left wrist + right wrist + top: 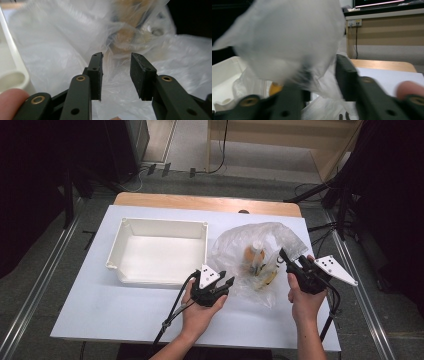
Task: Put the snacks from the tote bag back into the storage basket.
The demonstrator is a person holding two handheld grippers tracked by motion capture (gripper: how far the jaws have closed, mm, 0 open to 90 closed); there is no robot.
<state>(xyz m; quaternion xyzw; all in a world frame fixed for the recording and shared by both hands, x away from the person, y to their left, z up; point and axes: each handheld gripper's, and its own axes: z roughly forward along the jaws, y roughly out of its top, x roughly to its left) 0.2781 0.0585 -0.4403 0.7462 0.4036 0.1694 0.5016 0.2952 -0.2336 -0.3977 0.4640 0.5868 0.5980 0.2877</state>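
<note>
The left tool [225, 283] stands with its jaws apart, empty, just beside the near-left edge of the clear plastic bag [257, 255]. The right tool [290, 261] sits at the bag's right edge; film drapes across its jaws, which look parted, though blur leaves its grip unclear. The bag lies crumpled on the white bench [125, 315], holding small orange and yellow items. Left of the bag rests a white tray [162, 250]. Beyond the bag, grey floor [240, 182] and wooden furniture [280, 142] show.
</note>
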